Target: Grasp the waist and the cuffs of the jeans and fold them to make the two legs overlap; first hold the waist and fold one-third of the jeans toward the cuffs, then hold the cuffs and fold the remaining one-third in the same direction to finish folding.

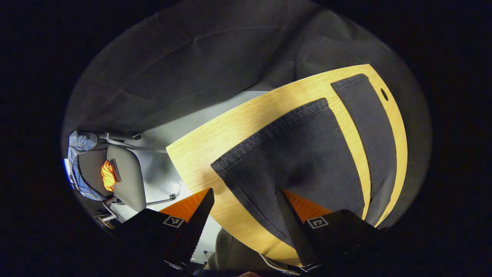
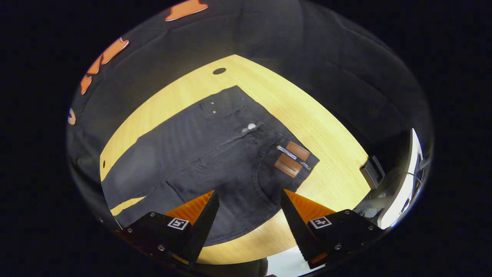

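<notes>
Both fingers of the left gripper (image 1: 244, 227) stand spread wide apart in the left gripper view, gripping nothing, poised over the near cuff (image 1: 269, 138) of the dark jeans (image 1: 303, 161). That leg lies flat on the tabletop (image 1: 215, 142), its hem running toward the table's near edge, one bottom corner close to that edge. A second leg (image 1: 369, 130) lies beside it, a strip of bare wood showing between them. Off the table's left side a grey chair (image 1: 123, 177) stands on the pale floor (image 1: 169, 134), with blue cloth and something orange on it.

Seen in the right gripper view, the right gripper (image 2: 250, 227) is likewise wide open and empty, hovering over the waist end (image 2: 269, 154) of the jeans (image 2: 200, 154). Brown leather patches (image 2: 292, 157) sit at the waistband, nearest the tabletop's right edge (image 2: 338, 169). A small dark hole (image 2: 219, 71) marks the far part of the tabletop.
</notes>
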Motion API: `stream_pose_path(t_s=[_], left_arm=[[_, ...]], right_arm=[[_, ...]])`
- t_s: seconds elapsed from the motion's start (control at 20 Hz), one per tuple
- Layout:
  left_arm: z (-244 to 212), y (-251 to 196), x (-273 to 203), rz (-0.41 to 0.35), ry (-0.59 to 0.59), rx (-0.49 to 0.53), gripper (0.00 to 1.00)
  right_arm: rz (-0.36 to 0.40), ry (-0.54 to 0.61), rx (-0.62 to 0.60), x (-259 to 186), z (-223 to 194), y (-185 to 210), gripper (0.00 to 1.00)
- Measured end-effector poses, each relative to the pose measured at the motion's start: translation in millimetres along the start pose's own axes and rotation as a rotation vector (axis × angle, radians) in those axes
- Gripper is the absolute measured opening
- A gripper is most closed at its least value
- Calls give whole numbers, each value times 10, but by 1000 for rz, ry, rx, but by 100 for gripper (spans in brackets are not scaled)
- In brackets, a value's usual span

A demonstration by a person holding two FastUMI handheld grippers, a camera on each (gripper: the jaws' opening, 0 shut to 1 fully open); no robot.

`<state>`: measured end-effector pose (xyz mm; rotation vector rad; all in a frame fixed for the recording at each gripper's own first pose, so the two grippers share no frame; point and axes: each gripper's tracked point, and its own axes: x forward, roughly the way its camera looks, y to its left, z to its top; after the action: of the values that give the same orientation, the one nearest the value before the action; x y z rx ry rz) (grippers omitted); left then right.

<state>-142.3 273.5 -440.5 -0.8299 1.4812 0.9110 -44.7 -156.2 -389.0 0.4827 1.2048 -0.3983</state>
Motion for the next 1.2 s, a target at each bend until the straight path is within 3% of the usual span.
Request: stream_pose_path(t_s=[0.3,0.35,0.55,0.75,0.8,1.0,1.05,1.2], left_arm=[[38,-66,208,17,41,-52,100],[36,-41,172,18,52,-50,95],[29,-56,161,18,58,-70,96],[32,-75,146,10,58,-53,95],[44,-103,157,7,50,-27,93],[140,-315,150,-41,-14,10,13],[134,-331,150,-64,-9,20,4],[180,-439,41,-194,-38,45,4]], right_arm=[[-103,92,113,299,-120,-367,98],[-117,103,145,352,-119,-412,98],[-122,168,262,585,-202,-452,98],[-145,190,243,619,-155,-438,95],[-137,186,256,617,-148,-420,83],[-33,154,432,646,-79,-334,21],[5,173,454,660,-113,-349,21],[105,173,601,568,-52,-274,21]])
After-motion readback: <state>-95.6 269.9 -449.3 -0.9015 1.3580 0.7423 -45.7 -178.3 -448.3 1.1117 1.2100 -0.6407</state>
